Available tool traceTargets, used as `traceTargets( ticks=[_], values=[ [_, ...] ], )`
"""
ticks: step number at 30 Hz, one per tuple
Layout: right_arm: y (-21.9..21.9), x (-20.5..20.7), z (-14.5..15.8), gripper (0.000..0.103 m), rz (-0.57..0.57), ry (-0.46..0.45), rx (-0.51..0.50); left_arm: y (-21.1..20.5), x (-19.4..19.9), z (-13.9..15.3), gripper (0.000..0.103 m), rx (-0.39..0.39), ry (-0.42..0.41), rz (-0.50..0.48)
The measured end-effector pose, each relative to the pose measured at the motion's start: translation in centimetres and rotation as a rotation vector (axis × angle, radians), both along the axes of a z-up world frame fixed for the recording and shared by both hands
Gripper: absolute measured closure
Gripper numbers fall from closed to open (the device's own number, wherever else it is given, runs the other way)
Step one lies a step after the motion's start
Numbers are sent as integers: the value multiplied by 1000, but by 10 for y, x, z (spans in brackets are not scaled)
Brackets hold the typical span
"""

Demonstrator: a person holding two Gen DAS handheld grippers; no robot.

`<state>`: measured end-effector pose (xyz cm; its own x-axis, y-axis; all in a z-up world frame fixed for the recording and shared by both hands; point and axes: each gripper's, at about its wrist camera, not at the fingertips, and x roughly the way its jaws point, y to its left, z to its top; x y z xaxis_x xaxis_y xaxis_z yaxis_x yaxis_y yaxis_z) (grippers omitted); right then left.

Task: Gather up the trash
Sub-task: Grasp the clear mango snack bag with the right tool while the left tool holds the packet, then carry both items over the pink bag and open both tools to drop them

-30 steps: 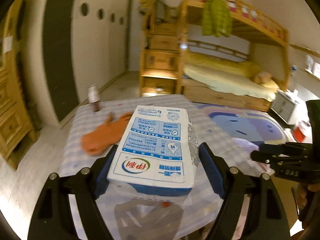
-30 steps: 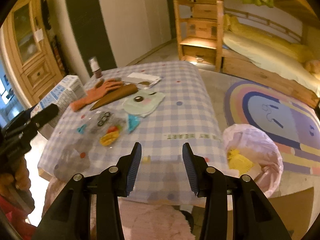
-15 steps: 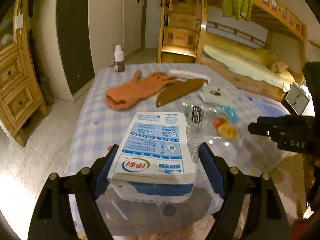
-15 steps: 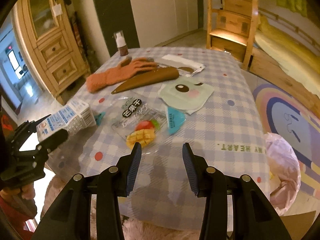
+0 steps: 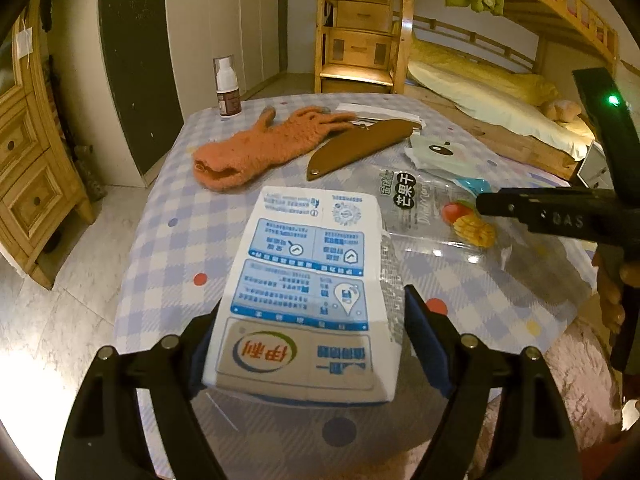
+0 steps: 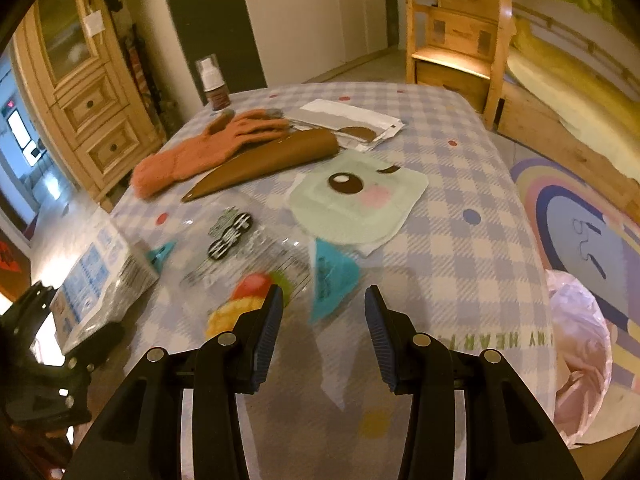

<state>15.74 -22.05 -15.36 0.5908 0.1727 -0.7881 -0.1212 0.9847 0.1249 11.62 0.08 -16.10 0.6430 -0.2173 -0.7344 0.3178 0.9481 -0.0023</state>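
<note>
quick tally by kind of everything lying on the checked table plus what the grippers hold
Cartons: 1, the white and blue milk carton held in the left hand-held gripper
Plastic wrappers: 2, the clear mango snack bag and the teal torn wrapper
Paper items: 2, the pale green cartoon-face sheet and the white torn envelope
Gloves: 1, orange knitted
Sheaths: 1, brown leather
Bottles: 1, small brown pump bottle
Total: 8

An orange glove (image 5: 256, 148) lies beside what looks like a brown sheath (image 5: 360, 146).
</note>
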Motion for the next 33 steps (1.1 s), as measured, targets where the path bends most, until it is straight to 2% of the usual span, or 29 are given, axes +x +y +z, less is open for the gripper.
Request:
traceTargets(
  ticks=[4, 7, 9, 13, 14, 18, 27, 33],
  values=[
    [-3, 6, -1, 62, -4, -14, 1, -3, 0, 0, 25, 9, -2, -6],
    [-3, 6, -1, 73, 2, -25, -10, -6, 0, 0, 25, 15, -3, -5],
    [-3, 6, -2, 87, 9, -25, 7, -6, 0, 0, 25, 18, -5, -3],
    [-2, -5, 7, 92, 17, -58, 30, -9, 0, -1, 26, 35, 1, 2],
    [-2, -7, 10, 101, 20, -64, 39, -10, -1, -1, 26, 48, -3, 0],
    [-4, -24, 32, 103, 19, -124, 61, -12, -2, 2, 27, 50, 7, 12],
    [-33, -74, 98, 103, -17, -286, 138, -33, -26, 60, 27, -1, -120, -41],
    [-65, -106, 128, 103, -81, -364, 105, -71, -34, 83, 27, -46, -148, -128]
  ],
)
